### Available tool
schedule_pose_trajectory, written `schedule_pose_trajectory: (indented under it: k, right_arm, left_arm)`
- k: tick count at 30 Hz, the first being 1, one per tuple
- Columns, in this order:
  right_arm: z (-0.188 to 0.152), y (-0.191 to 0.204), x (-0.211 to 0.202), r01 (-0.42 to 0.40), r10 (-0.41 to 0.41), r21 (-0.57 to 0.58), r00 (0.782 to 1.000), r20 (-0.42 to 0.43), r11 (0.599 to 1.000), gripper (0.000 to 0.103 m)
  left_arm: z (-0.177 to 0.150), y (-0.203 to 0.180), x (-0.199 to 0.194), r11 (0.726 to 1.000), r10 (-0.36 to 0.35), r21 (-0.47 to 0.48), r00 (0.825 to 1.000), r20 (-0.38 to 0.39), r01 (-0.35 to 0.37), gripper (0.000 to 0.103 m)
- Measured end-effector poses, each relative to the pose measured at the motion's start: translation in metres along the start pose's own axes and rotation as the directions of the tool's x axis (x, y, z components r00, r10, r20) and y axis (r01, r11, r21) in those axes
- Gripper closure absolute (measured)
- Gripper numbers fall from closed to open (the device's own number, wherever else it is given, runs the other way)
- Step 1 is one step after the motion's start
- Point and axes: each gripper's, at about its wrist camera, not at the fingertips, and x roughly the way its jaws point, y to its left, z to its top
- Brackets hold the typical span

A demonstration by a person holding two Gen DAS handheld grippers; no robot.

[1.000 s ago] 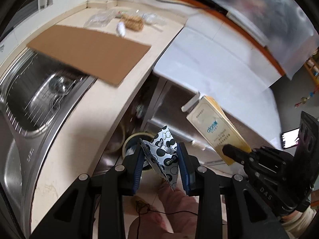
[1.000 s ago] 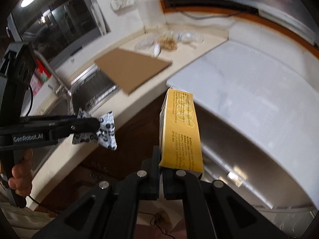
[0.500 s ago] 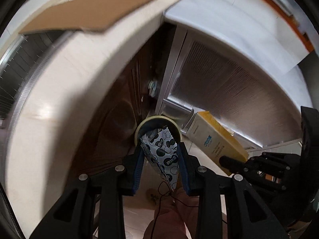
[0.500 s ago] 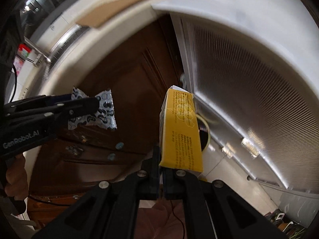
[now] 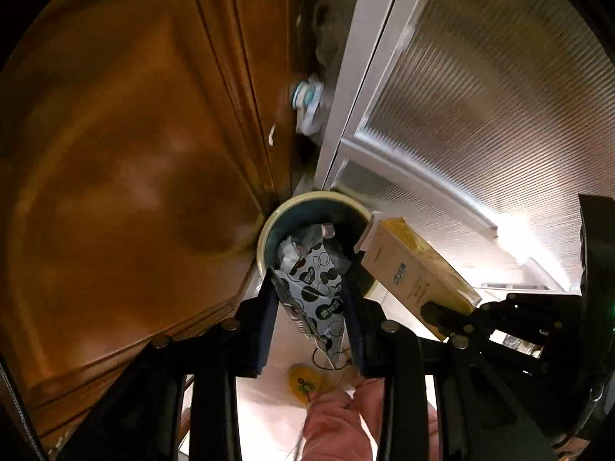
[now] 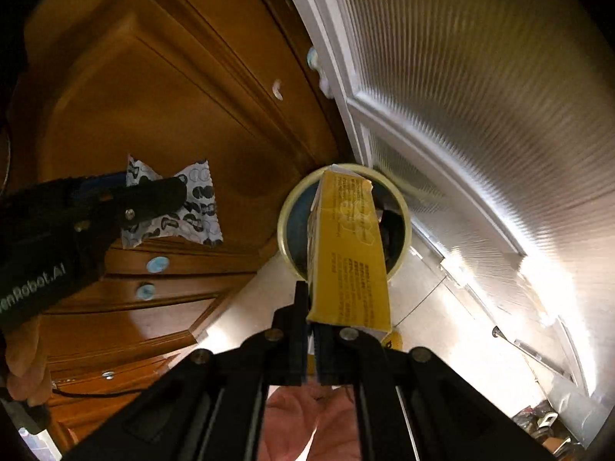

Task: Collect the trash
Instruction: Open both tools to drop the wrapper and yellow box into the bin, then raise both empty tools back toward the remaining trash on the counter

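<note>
- gripping a spotted black-and-white wrapper [image 5: 317, 288], the left gripper [image 5: 310, 296] has its jaws partly closed, both pads pressed on the packet's sides.
- the wrapper's top end points toward 12 o'clock in the left wrist view, sitting right over the mouth of a round bin [image 5: 269, 230] with a pale rim.
- crumpled trash already lies inside that bin, just past the wrapper's tip.
- the right gripper [image 6: 311, 330] is clamped fully tight on the bottom edge of a yellow carton [image 6: 346, 246].
- in the right wrist view the carton stands up toward 12 o'clock, its open top end over the bin's opening; whether it touches the rim can't be told.
- the left gripper shows at 9 o'clock there, wrapper sticking out of it.
- a brown wooden cabinet door [image 5: 115, 134] fills the 9 to 11 o'clock side, a ribbed pale panel [image 5: 480, 96] the 1 to 3 o'clock side.
- a pink sleeve [image 5: 338, 422] shows at 6 o'clock, below the jaws.
</note>
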Motion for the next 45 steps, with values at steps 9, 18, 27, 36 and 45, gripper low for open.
schedule_pose_trajectory:
  k: [9,18,27,36,45]
  right_arm:
    - [0.011,-0.003,0.03,-0.002,0.001,-0.019,0.998,-0.061,1.0,0.1]
    - [0.021,0.005,0.015,-0.024,0.023,-0.033,0.999,-0.047,0.999,0.072]
    - [0.016,0.018,-0.026,-0.023,0.023,-0.022,1.0,0.005,0.999,0.072]
    - [0.002,0.022,-0.08,-0.021,0.021,-0.01,0.997,0.07,1.0,0.072]
    - [-0.011,0.044,-0.147,-0.021,0.023,-0.015,0.988,0.15,1.0,0.072]
  left_arm:
    - [0.007,-0.004,0.021,0.997,0.054,0.054,0.999,-0.007,-0.053,0.059]
    - [0.011,-0.014,0.007,0.985,0.096,0.146,0.995,0.009,-0.096,0.036]
    - [0.006,-0.015,-0.03,0.983,0.093,0.156,0.995,0.036,-0.097,0.036]
    - [-0.004,-0.033,-0.099,0.982,0.063,0.17,0.992,0.105,-0.08,0.036]
    - [-0.015,-0.04,-0.169,0.979,0.026,0.194,0.984,0.176,-0.06,0.036]
